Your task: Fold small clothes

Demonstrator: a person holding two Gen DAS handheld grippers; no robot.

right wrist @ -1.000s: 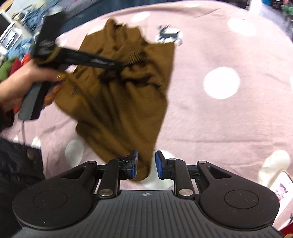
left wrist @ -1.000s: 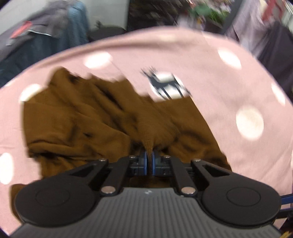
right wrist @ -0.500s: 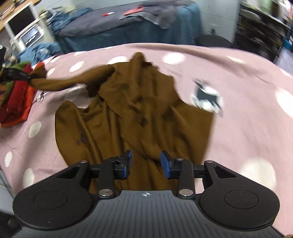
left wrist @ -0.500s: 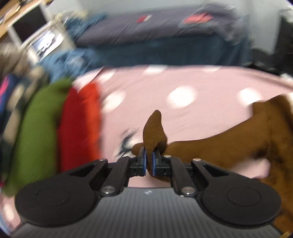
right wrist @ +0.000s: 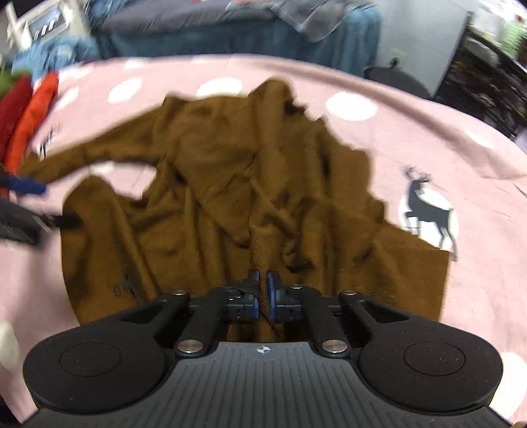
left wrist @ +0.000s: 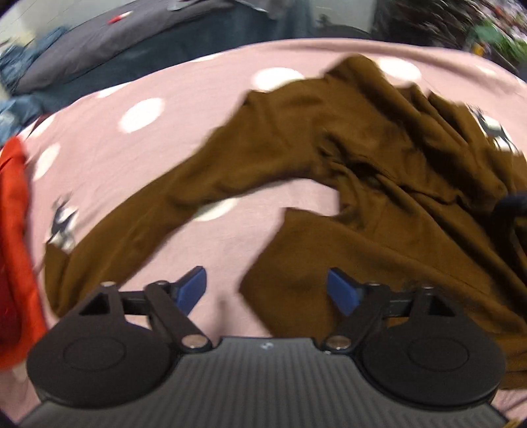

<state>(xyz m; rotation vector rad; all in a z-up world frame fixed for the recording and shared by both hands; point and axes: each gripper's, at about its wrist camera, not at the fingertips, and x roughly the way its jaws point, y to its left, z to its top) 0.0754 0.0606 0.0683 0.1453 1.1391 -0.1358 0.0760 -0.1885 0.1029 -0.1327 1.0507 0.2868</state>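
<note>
A brown long-sleeved garment [left wrist: 378, 184] lies rumpled on the pink spotted cloth [left wrist: 98, 158]; one sleeve [left wrist: 138, 214] stretches out to the left. My left gripper [left wrist: 266, 291] is open and empty above the garment's lower left corner. In the right wrist view the garment [right wrist: 230, 184] fills the middle. My right gripper [right wrist: 262, 294] is shut on a fold of the garment's near hem. The left gripper's blue fingertip [right wrist: 26, 188] shows at the left edge of that view.
Red and orange folded clothes [left wrist: 16, 237] lie at the left edge of the cloth, also in the right wrist view [right wrist: 29, 112]. A deer print [right wrist: 428, 210] marks the cloth right of the garment. A dark blue bed [right wrist: 230, 29] stands behind.
My left gripper pulled the sleeve out to the left, then opened and let it go. My right gripper closed on the garment's near hem.
</note>
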